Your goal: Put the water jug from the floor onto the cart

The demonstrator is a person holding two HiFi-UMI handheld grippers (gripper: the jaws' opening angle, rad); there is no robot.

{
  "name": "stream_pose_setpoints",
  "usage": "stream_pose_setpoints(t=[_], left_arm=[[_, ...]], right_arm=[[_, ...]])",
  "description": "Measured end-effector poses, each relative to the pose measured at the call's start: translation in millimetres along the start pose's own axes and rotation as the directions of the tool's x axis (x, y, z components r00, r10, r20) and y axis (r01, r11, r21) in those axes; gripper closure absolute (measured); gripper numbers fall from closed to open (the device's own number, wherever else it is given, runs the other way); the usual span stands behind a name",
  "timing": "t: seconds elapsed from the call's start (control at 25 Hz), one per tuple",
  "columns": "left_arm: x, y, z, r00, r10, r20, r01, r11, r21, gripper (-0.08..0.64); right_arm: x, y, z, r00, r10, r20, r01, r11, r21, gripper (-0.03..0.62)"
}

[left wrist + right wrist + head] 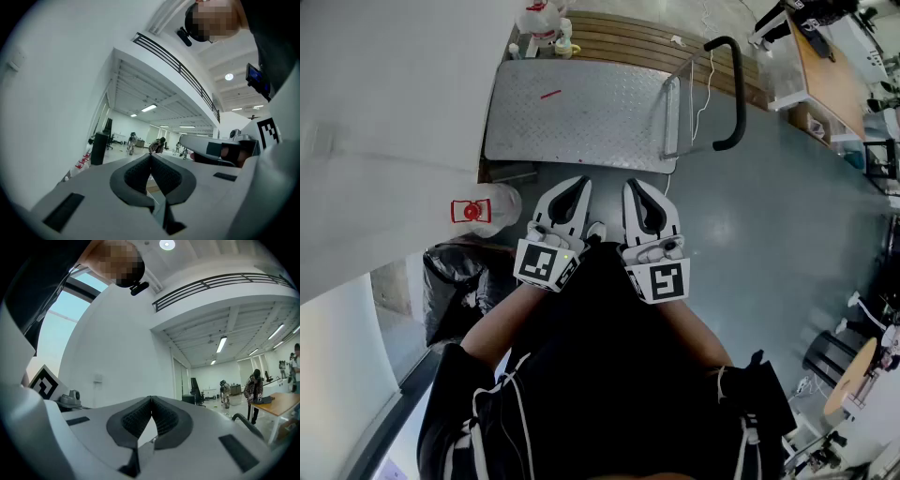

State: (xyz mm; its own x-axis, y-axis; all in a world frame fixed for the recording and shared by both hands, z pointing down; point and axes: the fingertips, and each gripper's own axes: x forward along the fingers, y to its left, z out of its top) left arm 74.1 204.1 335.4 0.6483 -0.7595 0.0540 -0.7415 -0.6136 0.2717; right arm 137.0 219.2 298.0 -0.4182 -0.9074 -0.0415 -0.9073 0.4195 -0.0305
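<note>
Nothing done yet: jug on floor near cart corner. Left gripper, right gripper both clenched, empty, level. Whole lift left.

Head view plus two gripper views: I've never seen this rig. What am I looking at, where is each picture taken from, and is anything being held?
There is no robot here. A person holds a hand-held gripper in each hand. The head view comes from a camera on the person's head, looking steeply down. In it the left gripper and right gripper sit side by side in front of the body, each carrying a cube with square markers. The other two pictures come from cameras riding on each gripper, looking along its fingers into a large hall. In both, the fingers are closed together with nothing between them, so nothing is held. On the floor ahead stands a flat metal cart with a black handle. The red-topped water jug stands on the floor to the left.
</note>
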Motion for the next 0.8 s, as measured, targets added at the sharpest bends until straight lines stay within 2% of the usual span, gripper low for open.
stream_pose_setpoints(t=[0.32,0.6,0.8], left_arm=[[6,-5,1,1.000,0.017,0.025,-0.017,1.000,0.020,0.541],[11,-15,-1,0.999,0.019,0.034,-0.020,0.999,0.029,0.541],[10,-12,4,0.997,0.046,0.058,-0.049,0.998,0.043,0.541]], right_arm=[[-4,-9,-2,1.000,-0.005,0.006,0.006,1.000,-0.017,0.574],[-12,-19,-4,1.000,-0.014,0.006,0.014,1.000,0.006,0.574],[-14,-24,-4,1.000,-0.018,0.011,0.018,1.000,0.007,0.574]])
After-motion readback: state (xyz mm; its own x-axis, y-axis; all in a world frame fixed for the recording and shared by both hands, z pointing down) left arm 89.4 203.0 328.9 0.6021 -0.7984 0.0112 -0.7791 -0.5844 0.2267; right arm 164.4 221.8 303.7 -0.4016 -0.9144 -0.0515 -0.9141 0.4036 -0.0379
